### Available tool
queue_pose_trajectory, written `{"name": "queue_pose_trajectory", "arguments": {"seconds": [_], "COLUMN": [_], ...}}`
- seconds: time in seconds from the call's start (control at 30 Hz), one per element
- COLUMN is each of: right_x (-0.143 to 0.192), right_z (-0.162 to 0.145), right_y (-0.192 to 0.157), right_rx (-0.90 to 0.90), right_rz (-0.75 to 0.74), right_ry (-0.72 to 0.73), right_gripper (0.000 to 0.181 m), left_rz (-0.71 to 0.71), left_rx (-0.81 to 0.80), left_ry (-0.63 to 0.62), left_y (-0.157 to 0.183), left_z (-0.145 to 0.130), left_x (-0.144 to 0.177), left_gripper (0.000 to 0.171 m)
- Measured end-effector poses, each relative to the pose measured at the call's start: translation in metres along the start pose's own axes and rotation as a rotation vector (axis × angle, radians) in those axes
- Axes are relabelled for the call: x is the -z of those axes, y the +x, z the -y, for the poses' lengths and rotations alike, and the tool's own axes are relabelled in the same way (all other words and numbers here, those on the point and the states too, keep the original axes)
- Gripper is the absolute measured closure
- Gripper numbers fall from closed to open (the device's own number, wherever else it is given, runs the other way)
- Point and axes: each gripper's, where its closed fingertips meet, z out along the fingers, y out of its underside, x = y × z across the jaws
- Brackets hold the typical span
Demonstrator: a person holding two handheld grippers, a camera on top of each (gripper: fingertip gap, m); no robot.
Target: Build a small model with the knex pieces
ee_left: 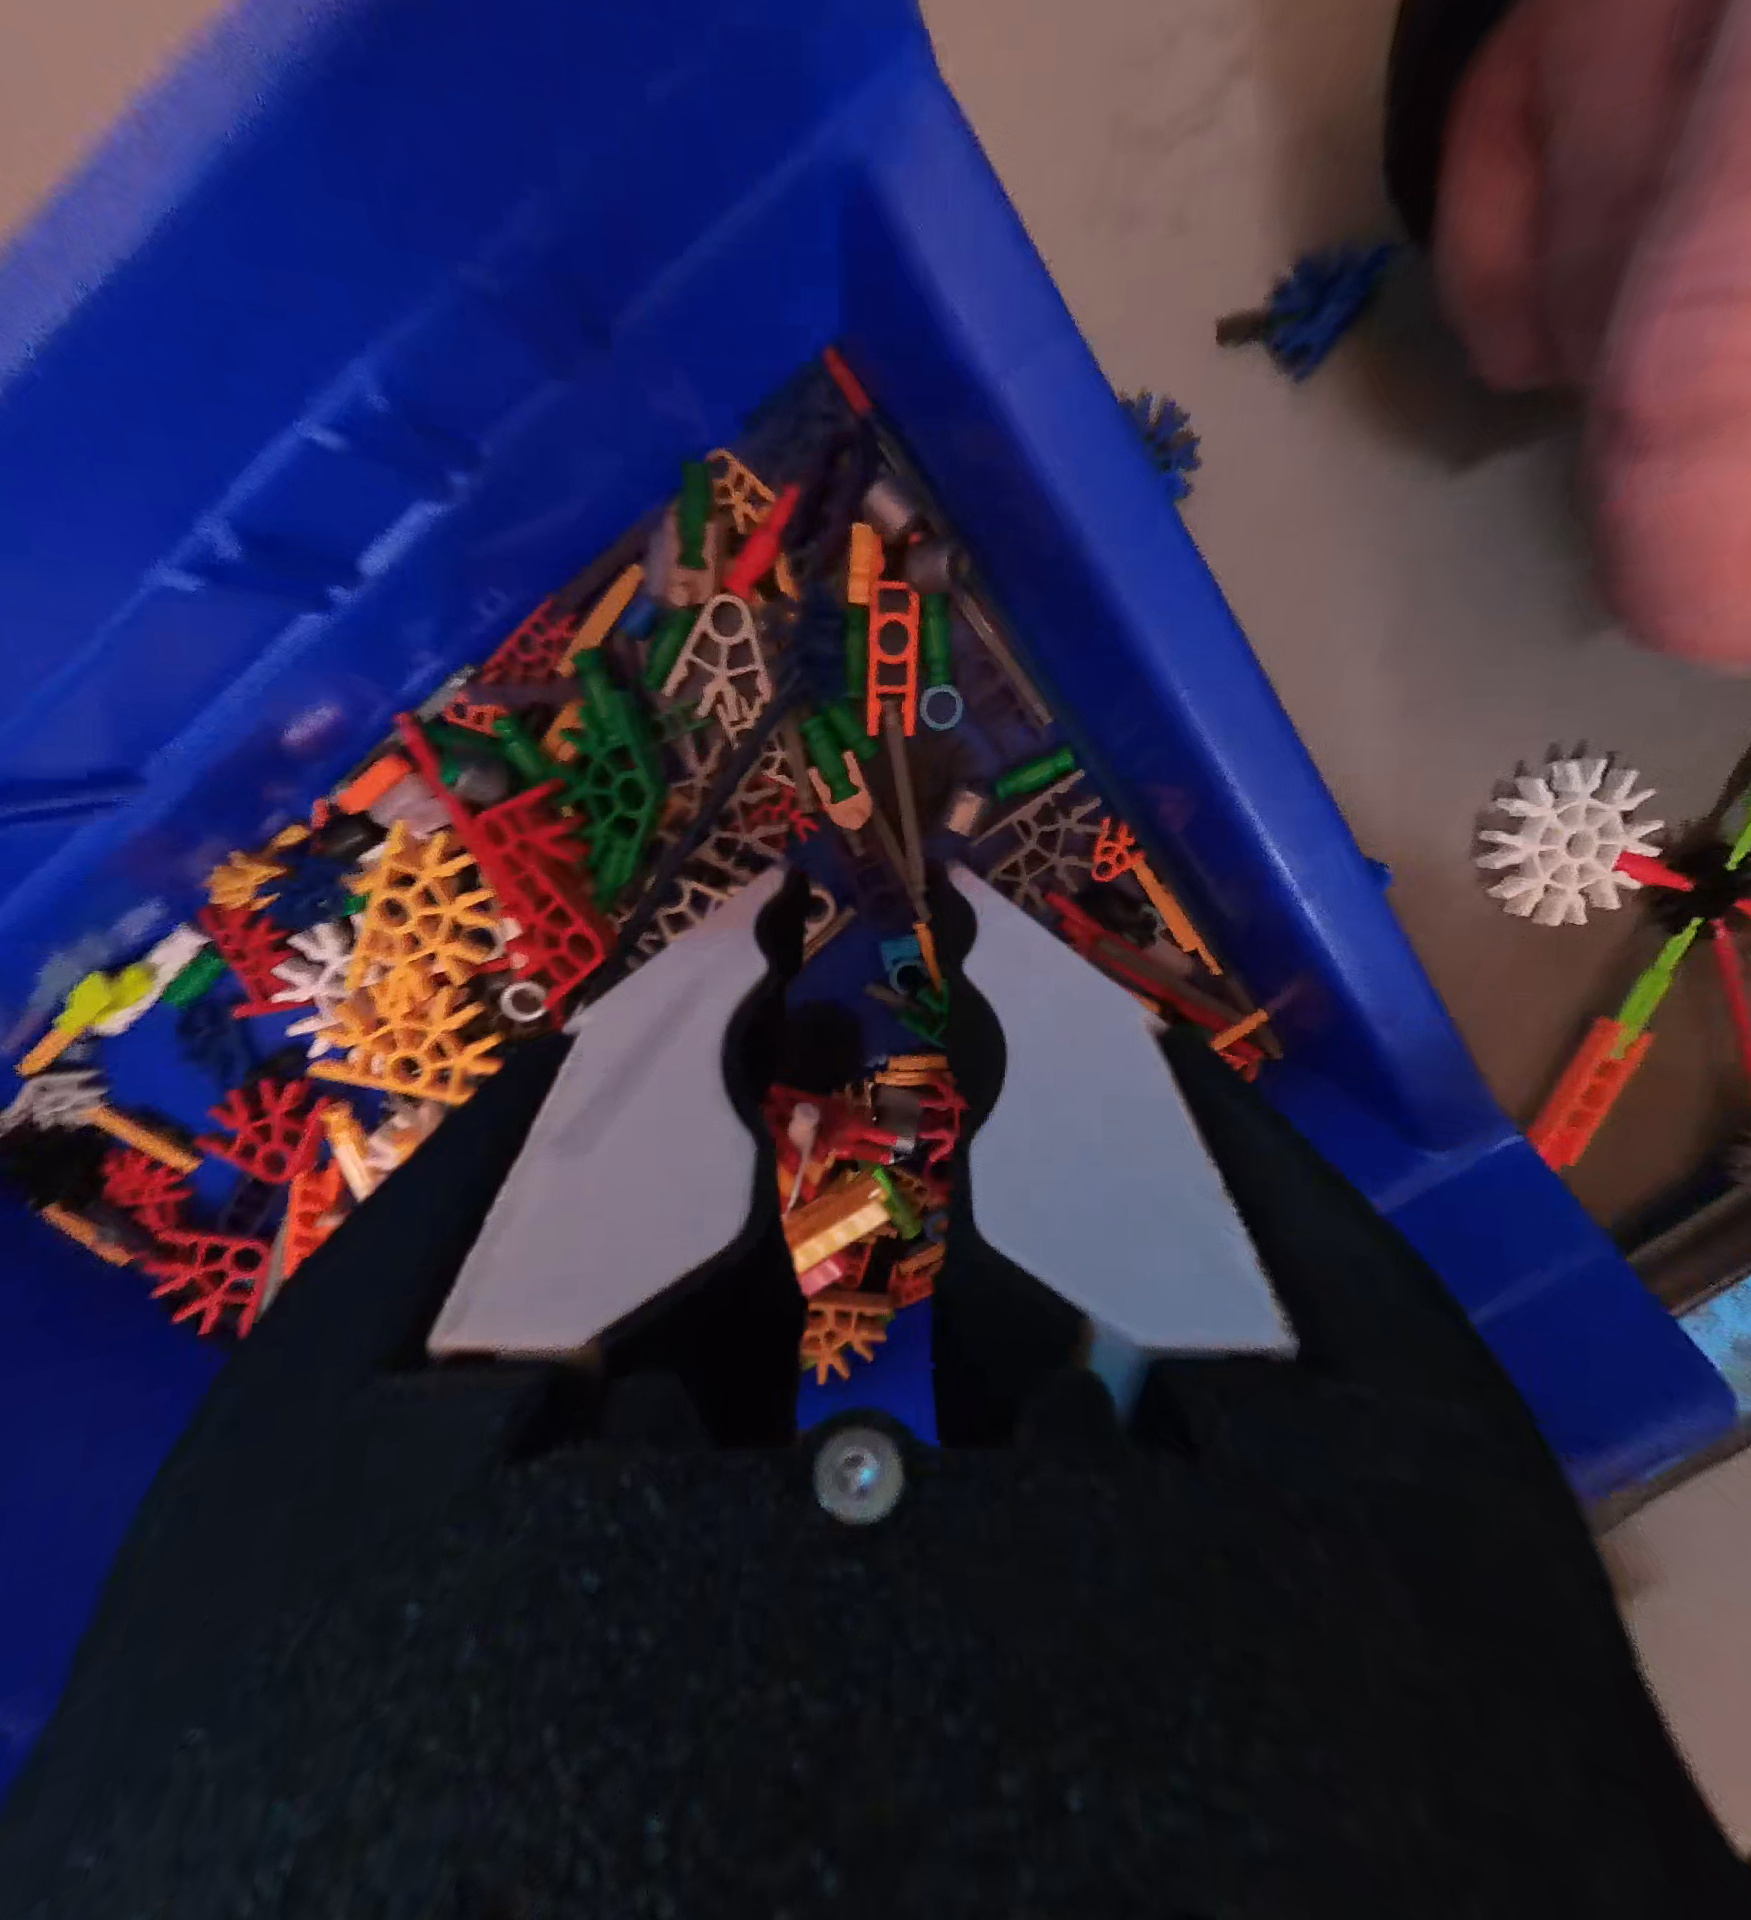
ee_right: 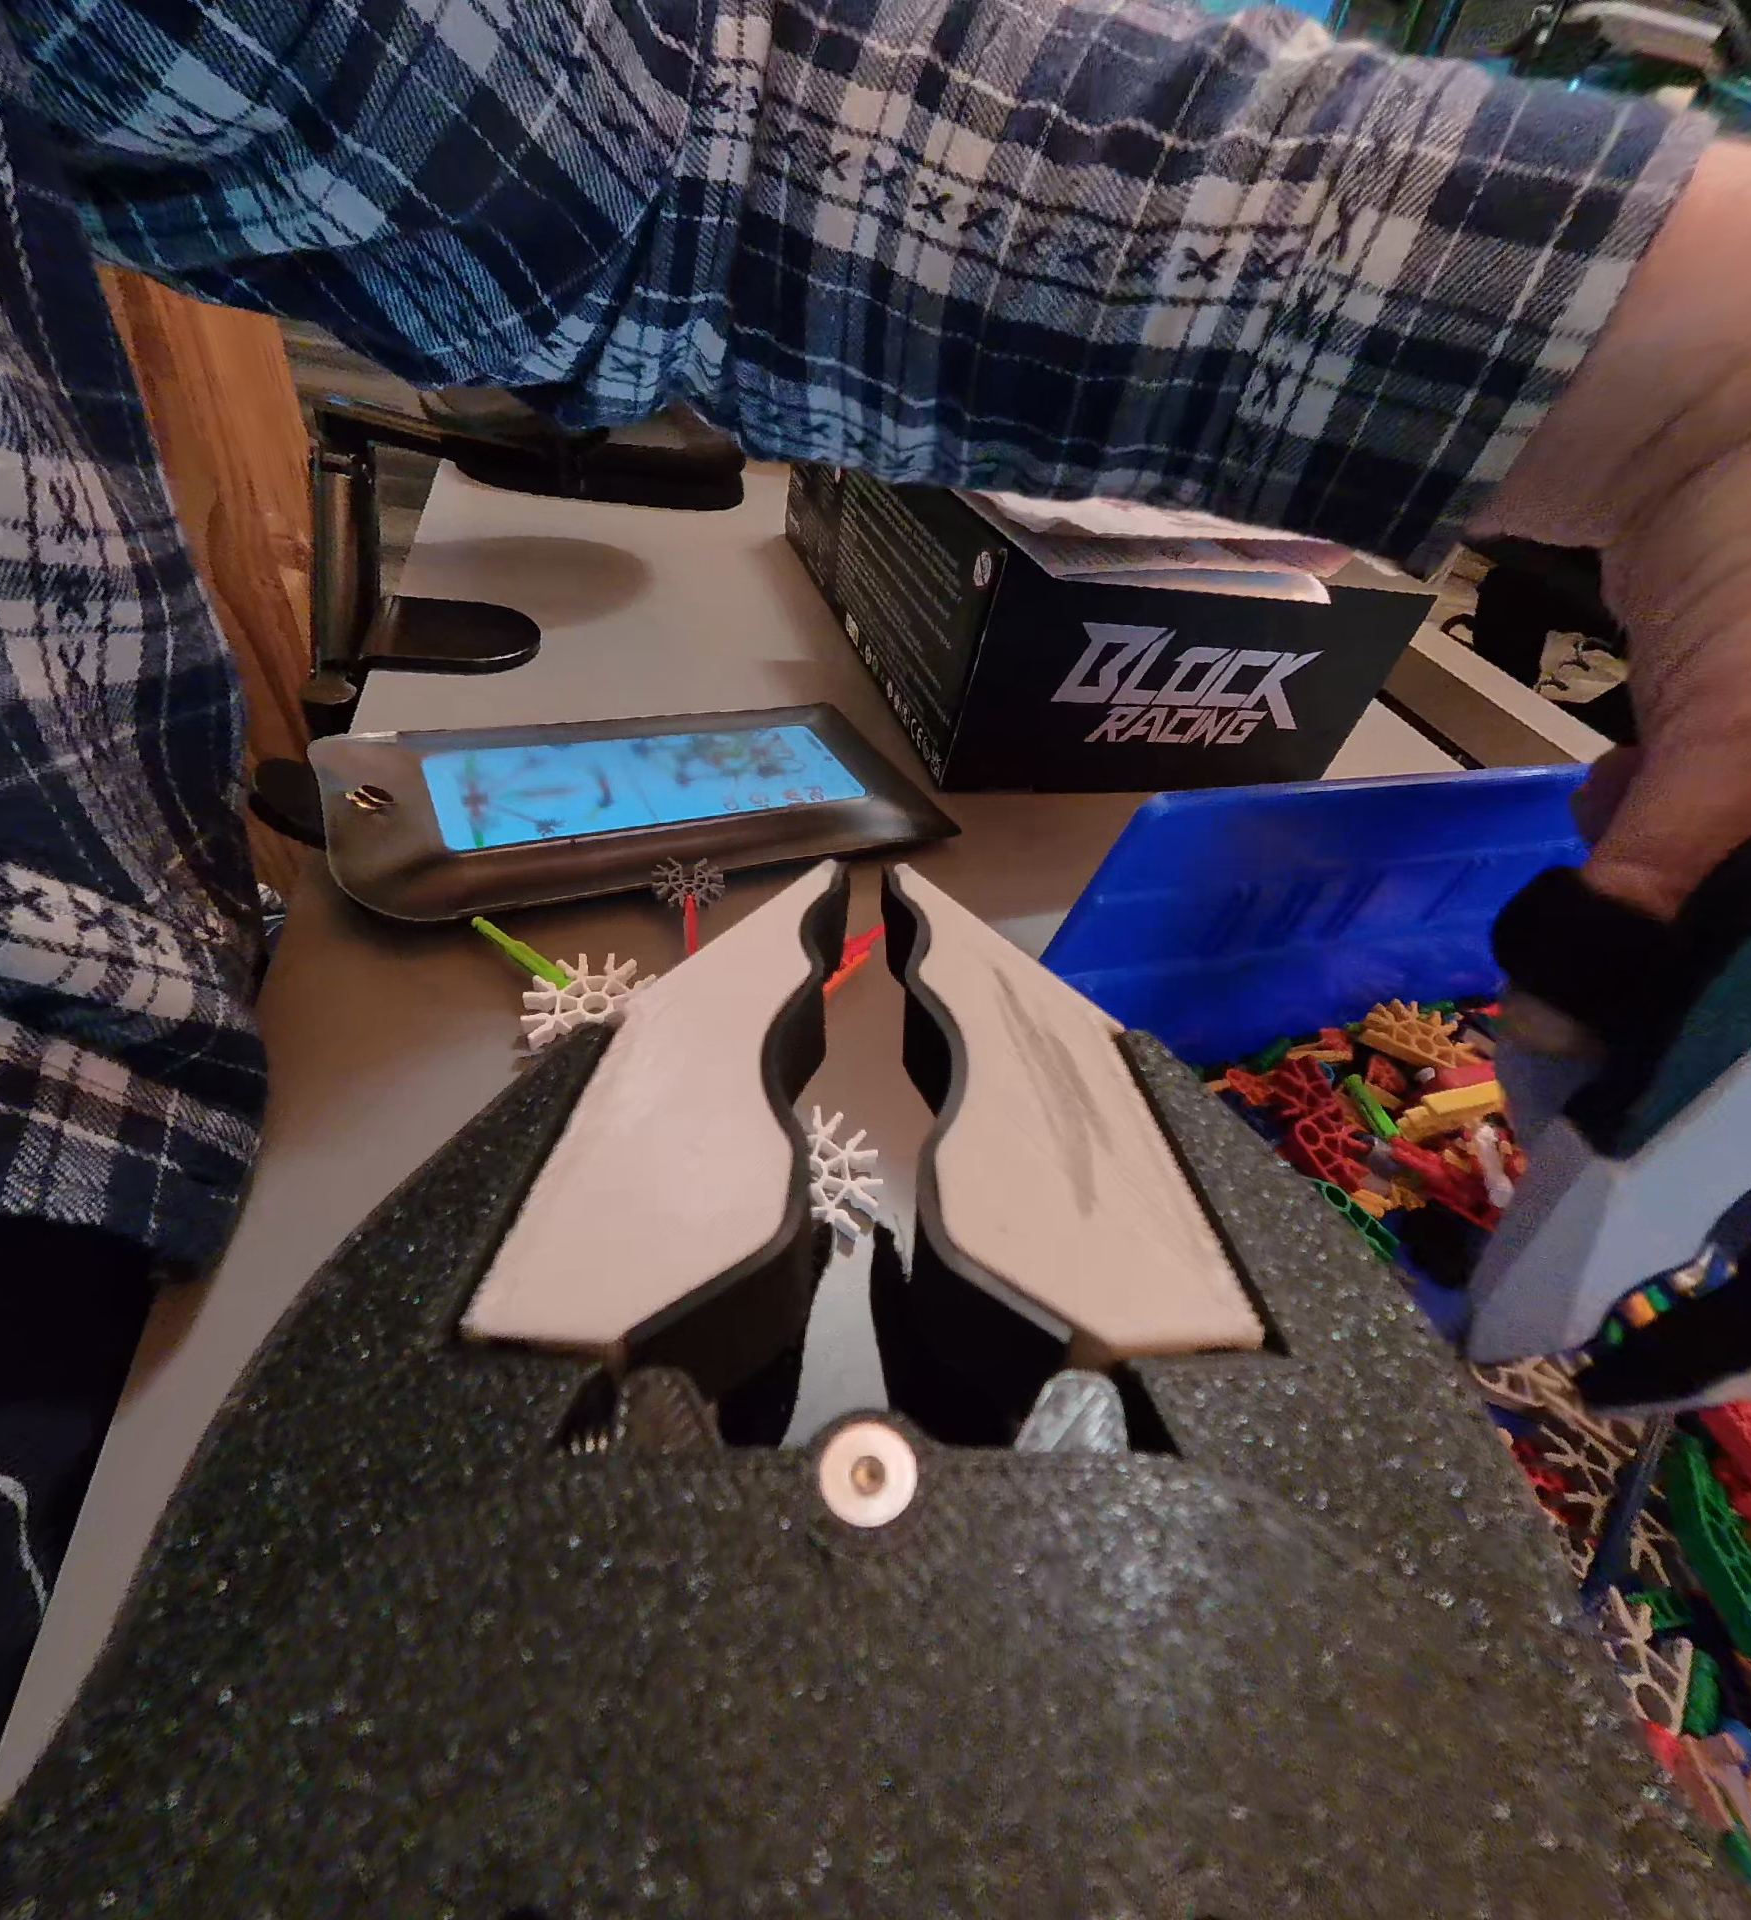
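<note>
My left gripper [ee_left: 871, 883] is open and empty, low inside a blue bin [ee_left: 1110, 499] over a heap of coloured rods and connectors [ee_left: 580, 810]. It also shows in the right wrist view [ee_right: 1629, 1143], held by a hand [ee_right: 1733, 623] over the bin [ee_right: 1318, 894]. My right gripper [ee_right: 866, 878] stands over a rod-and-connector model on the table, its jaws nearly together on an orange-red rod [ee_right: 853, 954]. White snowflake connectors [ee_right: 840, 1174] [ee_right: 580, 997] of the model lie under it. The model [ee_left: 1702, 883] shows right of the bin in the left wrist view.
A phone with a lit screen [ee_right: 632, 800] lies behind the model. A black box [ee_right: 1110, 644] stands behind the bin. A plaid sleeve [ee_right: 850, 208] crosses the top. A black stand base [ee_right: 435, 623] sits at the far left. A loose blue connector [ee_left: 1318, 301] lies on the table. There is about 20 centimeters between the tips of the two grippers.
</note>
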Motion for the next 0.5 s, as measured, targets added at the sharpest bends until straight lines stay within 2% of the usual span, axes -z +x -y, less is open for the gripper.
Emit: {"name": "queue_pose_trajectory", "arguments": {"seconds": [0.17,0.27,0.33,0.43,0.5], "right_x": [0.0,0.0,0.0,0.0,0.0], "right_z": [-0.001,0.0,0.0,0.001,0.001], "right_y": [0.001,0.001,0.001,0.001,0.001], "right_rx": [-0.002,-0.001,-0.002,-0.004,-0.001], "right_rz": [-0.004,-0.007,-0.008,-0.007,-0.007], "right_ry": [-0.004,-0.002,0.0,0.002,0.001], "right_gripper": [0.176,0.176,0.176,0.176,0.176], "left_rz": [-0.026,0.051,0.123,0.074,0.056], "left_rx": [0.035,0.108,0.123,0.074,0.05], "left_ry": [-0.004,-0.043,-0.022,0.069,0.059], "left_y": [-0.006,-0.028,-0.042,-0.029,-0.022], "left_z": [-0.003,-0.016,-0.017,0.0,0.002], "left_x": [-0.02,-0.018,-0.012,-0.008,-0.012], "left_gripper": [0.145,0.129,0.132,0.14,0.143]}}
